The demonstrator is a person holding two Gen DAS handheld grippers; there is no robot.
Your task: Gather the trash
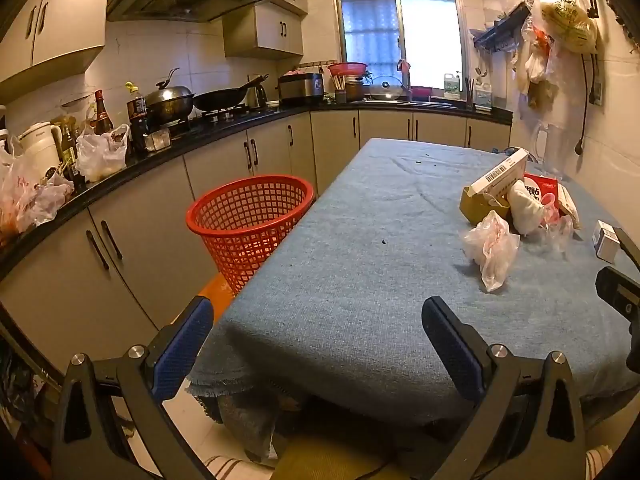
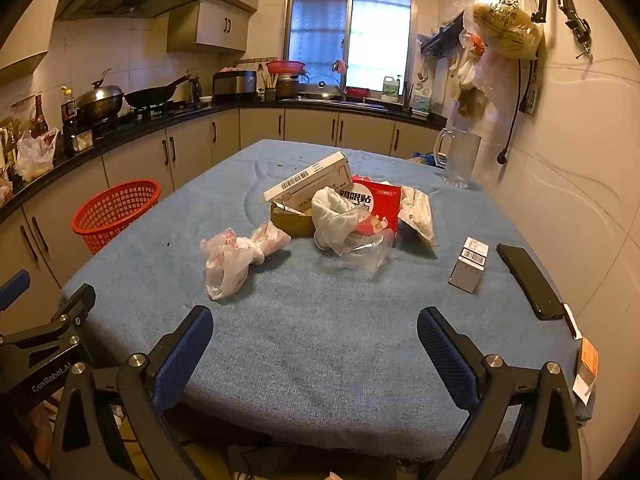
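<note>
- Trash clustered on right half of table (image 2: 320, 340), which is draped in a blue, coarse-woven cloth, frayed at near edge.
- Crumpled plastic bag (image 2: 232, 258): thin, translucent, pinkish, knotted in middle; lying apart from main heap, nearest to both tongs.
- Main heap: long white carton (image 2: 308, 182) with barcode, tilted, propped on olive-yellow tape roll (image 2: 292, 220); wadded white tissue (image 2: 330, 208) just beside; red box (image 2: 380, 204) with white printed characters behind; clear crinkled film (image 2: 364, 250) in front, touching red box; pale wrapper (image 2: 418, 212) to right.
- Small white box (image 2: 470, 264), rectangular, barcoded, standing apart to right of heap; black flat phone (image 2: 528, 280) just beside it.
- Red basket (image 1: 250, 220): plastic lattice, round, tapered, off left edge of table, near cabinets (image 1: 152, 216); inside not visible well enough to judge contents.
- Clear glass mug (image 2: 460, 158) with handle, upright at far right corner.
- Left gripper (image 1: 318, 328): jaws spread wide, nothing between; blue ribbed pads (image 1: 184, 344) on black arms, above near table edge.
- Right gripper (image 2: 316, 334): jaws spread wide, nothing between; same blue textured pads (image 2: 446, 354), over bare cloth short of plastic bag.
</note>
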